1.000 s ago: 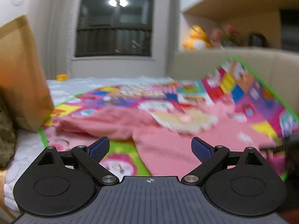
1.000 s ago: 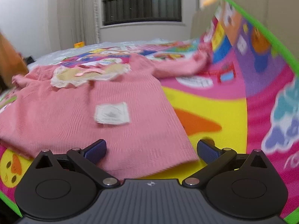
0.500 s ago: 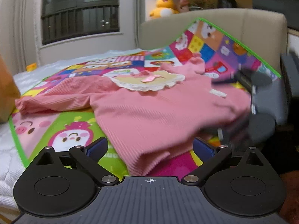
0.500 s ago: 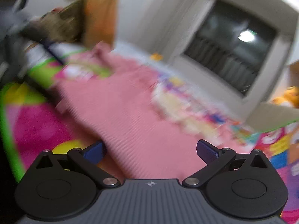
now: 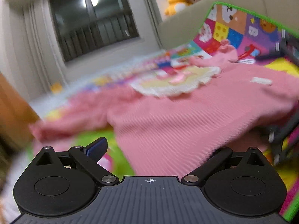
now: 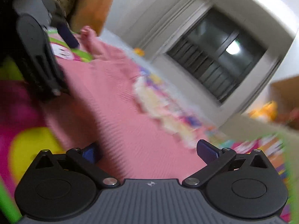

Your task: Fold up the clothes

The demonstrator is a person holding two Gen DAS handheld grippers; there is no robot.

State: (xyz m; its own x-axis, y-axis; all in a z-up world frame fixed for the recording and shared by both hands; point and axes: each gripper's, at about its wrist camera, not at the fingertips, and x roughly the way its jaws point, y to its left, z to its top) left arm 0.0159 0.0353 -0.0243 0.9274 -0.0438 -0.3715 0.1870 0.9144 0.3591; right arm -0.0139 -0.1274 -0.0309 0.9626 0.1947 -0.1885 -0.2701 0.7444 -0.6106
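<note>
The play mat (image 5: 261,28) was smooth and bright-printed, curling up the far right wall. On it the pink top (image 5: 177,123) lay spread flat, ribbed knit, long axis running near to far, lace collar (image 5: 177,85) at the far end. Its near hem lay directly between my left jaws (image 5: 155,149) and my right jaws (image 6: 147,151); both stood apart, gripping nothing. Left sat at the near-left hem corner, right at the near-right. Motion blur hid finer detail.
</note>
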